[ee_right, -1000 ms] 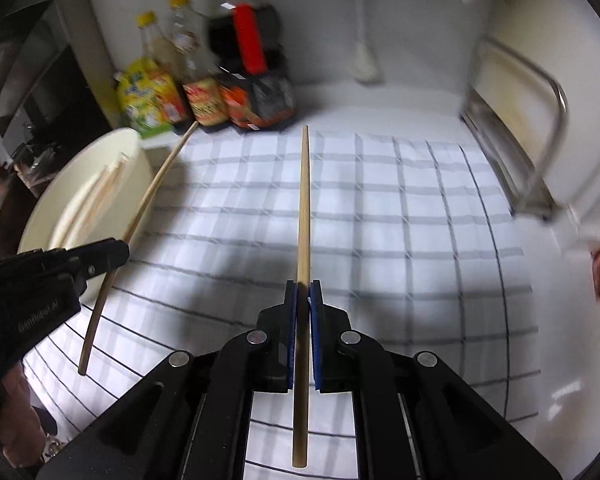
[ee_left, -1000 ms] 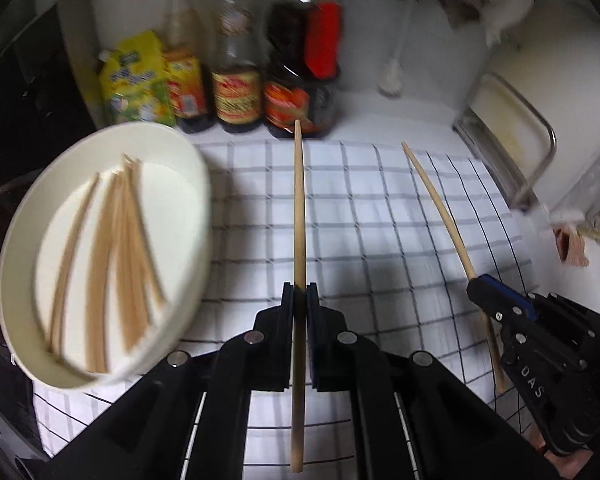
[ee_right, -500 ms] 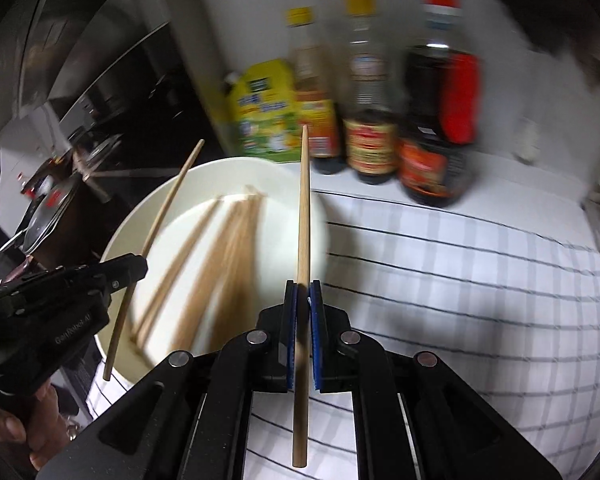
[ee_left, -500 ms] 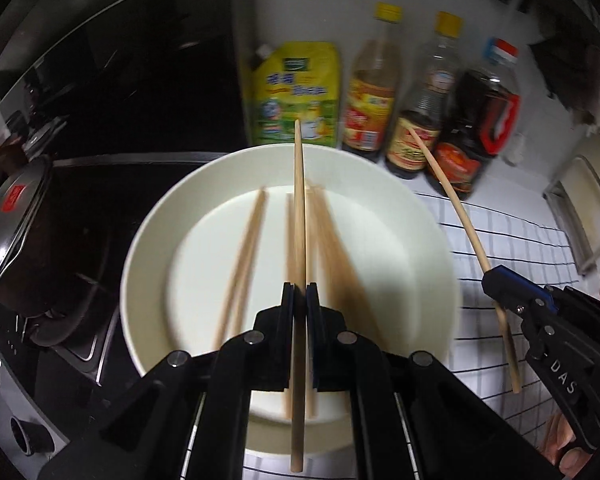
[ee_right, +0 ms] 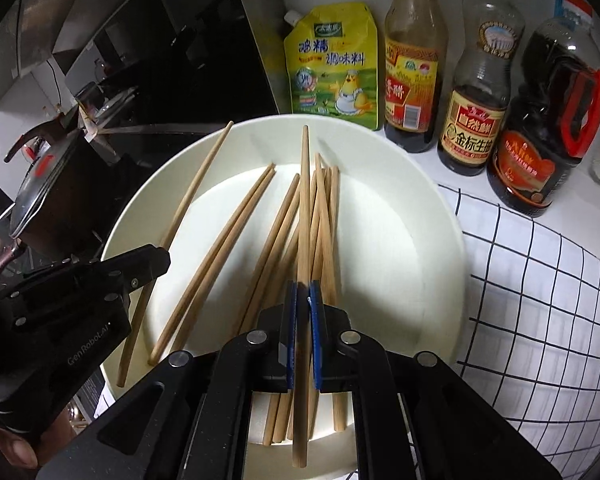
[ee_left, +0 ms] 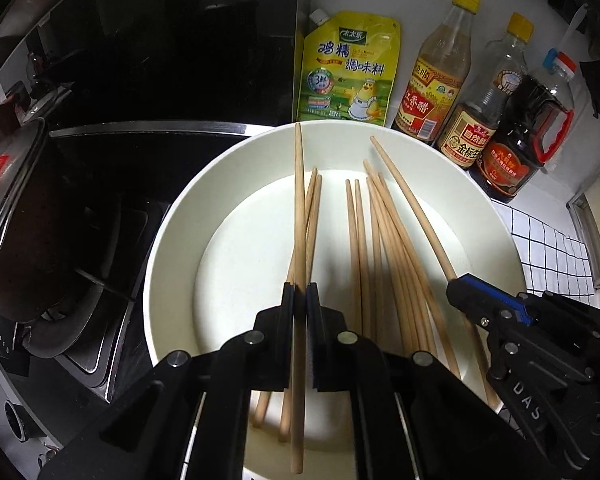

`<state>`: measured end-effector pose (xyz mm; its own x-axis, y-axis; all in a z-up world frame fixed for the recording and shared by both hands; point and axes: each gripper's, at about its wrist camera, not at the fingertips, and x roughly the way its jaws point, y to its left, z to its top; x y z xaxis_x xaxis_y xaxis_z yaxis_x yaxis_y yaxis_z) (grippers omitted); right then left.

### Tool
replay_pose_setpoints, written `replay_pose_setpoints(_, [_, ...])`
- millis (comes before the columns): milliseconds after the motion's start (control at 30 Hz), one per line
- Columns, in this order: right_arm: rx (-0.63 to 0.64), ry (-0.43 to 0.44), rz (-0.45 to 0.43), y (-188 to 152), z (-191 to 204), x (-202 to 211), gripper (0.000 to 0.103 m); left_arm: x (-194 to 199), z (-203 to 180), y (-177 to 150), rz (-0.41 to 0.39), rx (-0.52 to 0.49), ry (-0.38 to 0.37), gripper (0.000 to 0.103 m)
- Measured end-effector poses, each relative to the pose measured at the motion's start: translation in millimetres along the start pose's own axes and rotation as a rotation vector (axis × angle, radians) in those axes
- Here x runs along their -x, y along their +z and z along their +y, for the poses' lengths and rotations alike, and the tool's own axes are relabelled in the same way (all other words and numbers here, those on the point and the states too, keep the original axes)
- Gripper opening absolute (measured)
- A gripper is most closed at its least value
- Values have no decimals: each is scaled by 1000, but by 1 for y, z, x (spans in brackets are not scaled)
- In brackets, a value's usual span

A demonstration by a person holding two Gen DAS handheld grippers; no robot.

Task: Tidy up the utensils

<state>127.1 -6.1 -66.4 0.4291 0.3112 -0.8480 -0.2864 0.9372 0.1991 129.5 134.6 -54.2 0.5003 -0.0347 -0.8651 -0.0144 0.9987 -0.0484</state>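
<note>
Wooden chopstick (ee_left: 299, 200) clamped in left hand-held gripper (ee_left: 300, 300), over plate (ee_left: 172, 240)

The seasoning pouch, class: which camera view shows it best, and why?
The right wrist view: the yellow seasoning pouch stands large near the frame's centre, behind the white plate. The left wrist view shows the same pouch whole too, but smaller and further toward the top edge.

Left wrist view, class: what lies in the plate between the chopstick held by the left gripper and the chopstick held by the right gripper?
Loose wooden chopsticks lie on the white plate between the left gripper and the right gripper; both wrist views show it.
</note>
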Motion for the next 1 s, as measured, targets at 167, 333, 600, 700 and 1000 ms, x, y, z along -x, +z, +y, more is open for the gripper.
replay_pose_setpoints(167, [-24, -8, -17, -2, -5, 6, 15, 2, 7, 0, -15, 28, 23, 58])
replay_pose_setpoints(333, [-40, -17, -31, -6, -8, 16, 17, 10, 10, 0, -23, 30, 28, 58])
replay_pose_setpoints(600, [-24, -18, -55, -14, -3, 36, 26, 26, 8, -7, -39, 14, 36, 60])
replay_pose_setpoints(700, [-22, -18, -62, -18, -3, 44, 26, 34, 8, -10, -55, 12, 40, 60])
replay_pose_setpoints(1000, [-25, -35, -77, -30, 0, 62, 35, 54, 7, -19, -80, 21, 48, 61])
